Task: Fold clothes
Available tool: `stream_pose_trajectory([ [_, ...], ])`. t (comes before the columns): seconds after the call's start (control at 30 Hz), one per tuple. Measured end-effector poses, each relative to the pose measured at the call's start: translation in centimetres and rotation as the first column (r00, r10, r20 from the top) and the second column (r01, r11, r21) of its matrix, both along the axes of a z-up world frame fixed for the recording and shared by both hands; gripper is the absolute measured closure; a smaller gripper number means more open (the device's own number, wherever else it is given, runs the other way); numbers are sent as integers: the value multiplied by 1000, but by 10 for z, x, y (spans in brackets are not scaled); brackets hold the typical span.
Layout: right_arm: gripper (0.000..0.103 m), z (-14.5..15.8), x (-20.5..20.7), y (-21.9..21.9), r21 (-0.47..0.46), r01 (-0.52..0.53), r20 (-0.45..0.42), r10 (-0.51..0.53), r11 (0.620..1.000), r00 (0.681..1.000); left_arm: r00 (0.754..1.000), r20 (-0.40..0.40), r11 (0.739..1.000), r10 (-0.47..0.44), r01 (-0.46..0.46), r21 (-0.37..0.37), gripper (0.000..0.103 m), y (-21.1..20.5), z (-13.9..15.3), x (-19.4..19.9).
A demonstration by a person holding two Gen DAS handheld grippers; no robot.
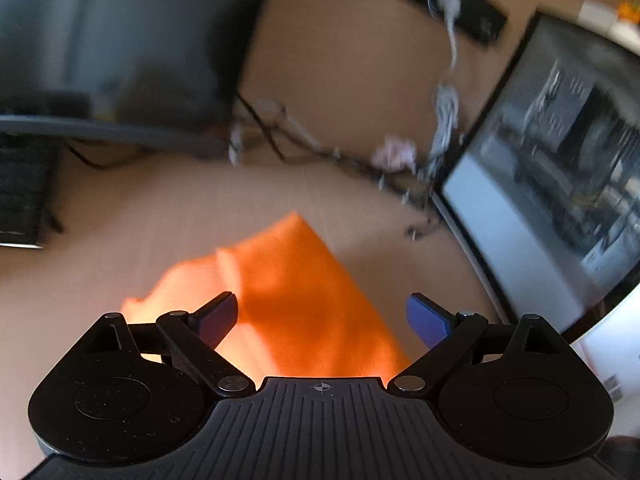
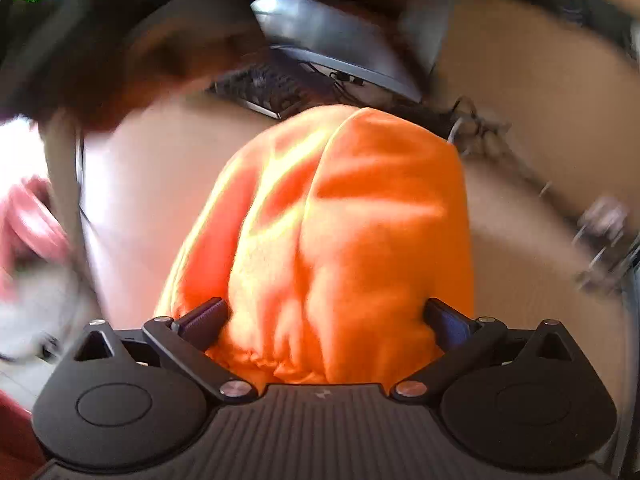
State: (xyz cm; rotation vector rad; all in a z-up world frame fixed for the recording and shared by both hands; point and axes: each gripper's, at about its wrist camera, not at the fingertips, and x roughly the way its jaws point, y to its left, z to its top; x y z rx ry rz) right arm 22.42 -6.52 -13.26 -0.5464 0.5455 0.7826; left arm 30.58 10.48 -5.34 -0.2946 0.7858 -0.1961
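Both tongs stand spread wide with nothing pinched between them: the left gripper (image 1: pixel 322 314) hangs over the near end of the cloth, and the right gripper (image 2: pixel 326 318) sits low at another edge, its fingers straddling a bunched, gathered hem without closing on it.

Beneath them runs the pale wooden desk (image 1: pixel 120 208), with a dark monitor (image 1: pixel 540 184) along one side, a black keyboard (image 2: pixel 268 92) at the far end and a tangle of cables (image 1: pixel 340 152) towards the back. Both views are smeared with motion blur, so fine detail is hard to read.

On the desk lies the orange garment (image 2: pixel 340 220), a soft fleecy piece. From the right wrist view it looks doubled lengthwise, one layer lapped over another along a long ridge; from the left it shows as a narrow strip with a lighter flap beside it. So at least one fold seems to lie in it. I'd judge it partway: it is narrowed but long and rumpled, and a cross fold and smoothing look to be left.
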Motion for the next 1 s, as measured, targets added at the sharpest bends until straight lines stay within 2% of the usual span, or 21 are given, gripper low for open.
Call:
stream_pose_trajectory([
  [0.03,0,-3,-5,3,-17,-2,32,3,1000,999,999,-36,1000,-4,4,17,8,-5,-11,10],
  [0.1,0,-2,-2,4,-7,19,5,-19,1000,1000,995,-99,1000,-2,4,13,7,-3,-35,23],
  [0.17,0,-1,2,4,-6,22,-9,-22,1000,1000,996,-84,1000,-20,19,-16,6,1,-44,25],
  [0.23,0,3,6,3,0,14,-29,-14,1000,999,997,-79,1000,-28,27,-7,6,1,-43,23],
  [0.3,0,13,16,-8,42,20,-76,-17,999,997,997,-72,999,-4,7,33,6,-2,-33,16],
  [0.37,0,25,30,-25,102,38,-134,-24,994,991,998,-39,997,43,-40,72,6,-1,-16,-1],
  [0.43,0,37,43,-42,161,60,-192,-28,985,981,994,-6,991,106,-105,83,5,3,-2,-26],
  [0.47,0,44,50,-50,189,72,-220,-29,979,975,990,-6,989,137,-137,64,4,6,3,-37],
  [0.57,0,60,70,-75,263,113,-301,-30,958,953,982,-70,983,176,-179,-39,4,14,-5,-69],
  [0.63,0,50,81,-81,213,155,-317,-82,965,945,983,-97,987,155,-158,-25,4,7,-16,-83],
  [0.73,0,24,89,-75,101,170,-322,-129,980,938,979,-126,981,162,-146,129,4,-12,-33,-91],
  [0.83,0,22,86,-57,84,102,-316,-70,991,946,972,-138,959,192,-156,235,4,-20,-39,-94],
  [0.93,0,60,90,-53,141,8,-218,23,990,976,969,-139,953,205,-165,253,4,-14,-38,-102],
  [1.0,0,78,102,-43,172,0,-160,27,985,987,966,-142,952,214,-173,254,4,-11,-40,-107],
])
